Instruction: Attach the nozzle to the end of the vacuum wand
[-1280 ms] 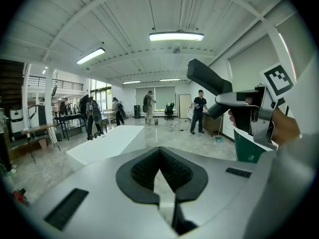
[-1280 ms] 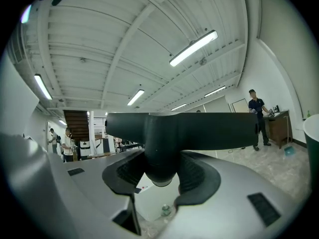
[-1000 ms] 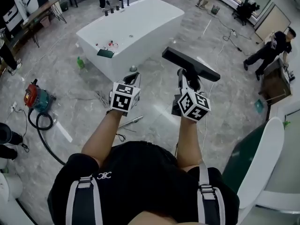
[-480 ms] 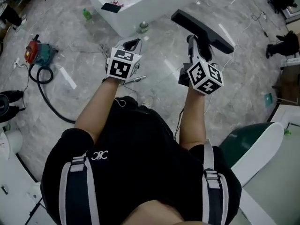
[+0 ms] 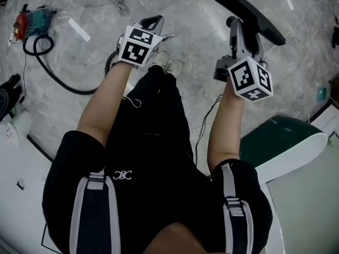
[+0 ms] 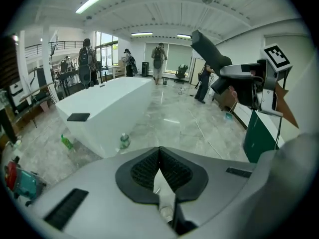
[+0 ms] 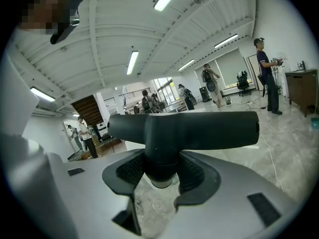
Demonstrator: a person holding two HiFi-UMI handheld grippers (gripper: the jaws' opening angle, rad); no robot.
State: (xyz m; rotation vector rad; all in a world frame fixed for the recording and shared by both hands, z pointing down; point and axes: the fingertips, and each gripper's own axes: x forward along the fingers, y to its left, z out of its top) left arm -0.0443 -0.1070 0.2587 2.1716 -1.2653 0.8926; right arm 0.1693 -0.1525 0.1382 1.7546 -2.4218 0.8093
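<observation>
Going view by view.

Head view: the right gripper [image 5: 241,38] was pinching the floor nozzle [image 5: 249,15] by its neck, with the wide black head out front and crosswise. My read is that a neck grip keeps the long bar from swinging and lets the wrist aim it. The left gripper [image 5: 153,21] had its jaws pressed together with nothing in them, tip angled at the marble floor [image 5: 201,15]. A thin metal tube [image 5: 168,36], probably the wand end, showed just beside that tip. I couldn't tell whether they touched. The free hand looked staged to take the tube. The red and teal vacuum cleaner [image 5: 26,17] sat well apart at far left. The nozzle was off the floor, in front of the person's right knee, and not yet on any tube.

Left gripper view: the ribbed pads met along the centre line, and only a sliver of floor showed at their heel. Beyond them stood a white bathtub [image 6: 104,108] with a green bottle [image 6: 66,142] beside it. The nozzle and right gripper hung at upper right.

Right gripper view: the nozzle was T-shaped in matte black plastic, its bar spanning the frame roughly level. The round neck dropped between the pads and both pads bore on it. A paler grey collar end poked out just below them. Judging by that, the socket would need turning toward the tube before mating.
</observation>
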